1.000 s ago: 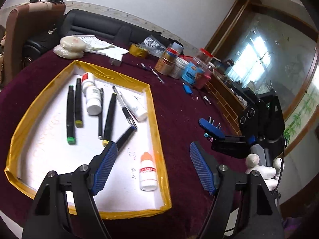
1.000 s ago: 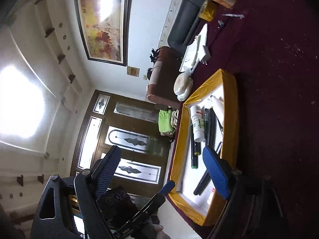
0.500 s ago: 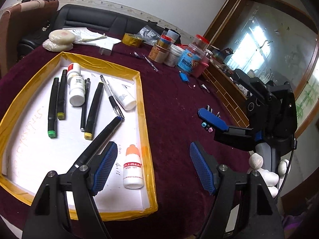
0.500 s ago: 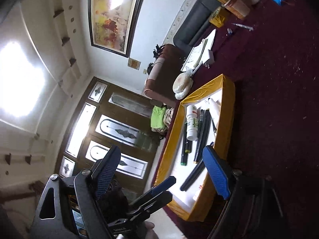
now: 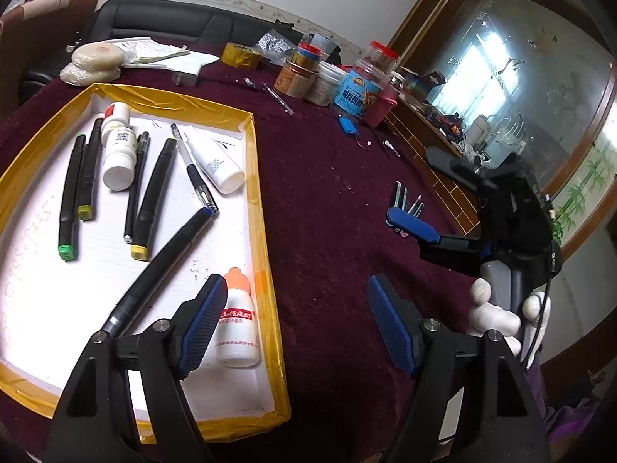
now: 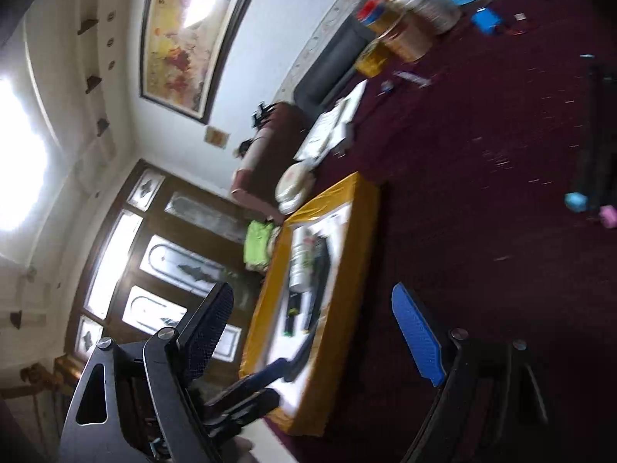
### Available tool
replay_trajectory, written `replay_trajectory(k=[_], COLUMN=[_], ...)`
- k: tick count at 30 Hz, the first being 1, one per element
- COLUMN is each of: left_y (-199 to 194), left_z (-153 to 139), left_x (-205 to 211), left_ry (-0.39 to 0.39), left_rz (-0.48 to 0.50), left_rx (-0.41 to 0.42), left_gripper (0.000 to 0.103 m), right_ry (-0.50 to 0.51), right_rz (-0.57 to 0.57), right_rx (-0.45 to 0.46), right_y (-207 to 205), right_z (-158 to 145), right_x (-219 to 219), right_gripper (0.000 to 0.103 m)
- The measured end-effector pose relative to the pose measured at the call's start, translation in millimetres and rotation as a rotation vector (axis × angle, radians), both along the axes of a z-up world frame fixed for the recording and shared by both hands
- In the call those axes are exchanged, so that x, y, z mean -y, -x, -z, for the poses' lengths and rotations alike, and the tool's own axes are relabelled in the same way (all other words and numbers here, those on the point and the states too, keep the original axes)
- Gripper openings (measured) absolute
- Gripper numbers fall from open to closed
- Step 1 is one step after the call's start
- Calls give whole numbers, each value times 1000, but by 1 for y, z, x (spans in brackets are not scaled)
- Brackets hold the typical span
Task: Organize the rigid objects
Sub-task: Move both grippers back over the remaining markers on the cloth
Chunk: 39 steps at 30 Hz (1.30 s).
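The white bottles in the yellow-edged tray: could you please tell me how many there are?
3. A red-capped bottle lies at the tray's far end, a plain bottle lies slanted near the right wall, and an orange-capped dropper bottle lies near the front-right corner. None seems hidden.

Both grippers are black, with ribbed blue fingers (image 5: pixel 200 324) and silver screws; a white-gloved hand (image 5: pixel 501 316) shows.

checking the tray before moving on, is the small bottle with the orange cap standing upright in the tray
No, the orange-capped bottle lies flat on its side on the white floor of the yellow-edged tray, cap pointing toward the tray's far end.
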State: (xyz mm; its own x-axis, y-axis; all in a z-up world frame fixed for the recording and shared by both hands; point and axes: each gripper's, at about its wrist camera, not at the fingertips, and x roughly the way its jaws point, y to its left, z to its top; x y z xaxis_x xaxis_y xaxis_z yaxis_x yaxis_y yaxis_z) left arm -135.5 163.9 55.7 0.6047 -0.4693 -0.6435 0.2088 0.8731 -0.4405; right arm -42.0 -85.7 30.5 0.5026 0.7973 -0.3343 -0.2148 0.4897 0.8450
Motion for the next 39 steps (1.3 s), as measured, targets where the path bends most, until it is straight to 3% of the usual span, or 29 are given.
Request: replay_trajectory(k=[6, 15, 22, 34, 37, 39], left_y=[-4, -6, -15, -16, -21, -29], left_z=[-2, -4, 1, 4, 1, -4], left_x=[10, 25, 43, 62, 63, 57], left_ry=[8, -9, -17, -23, 11, 78], left_rz=[29, 36, 87, 140, 159, 145], left_rx=[1, -9, -27, -49, -59, -69], left_gripper=[75, 75, 75, 75, 75, 75], right_ry=[-1, 57, 74, 137, 167, 107], right_rz=[79, 177, 273, 340, 389, 374], right_rx=[-60, -28, -87, -89, -101, -107], right_y=[-3, 0, 5, -1, 2, 4], right_z=[19, 2, 18, 16, 13, 11], right_x=[35, 80, 123, 152, 171, 178], right_gripper=[81, 81, 81, 80, 80, 81])
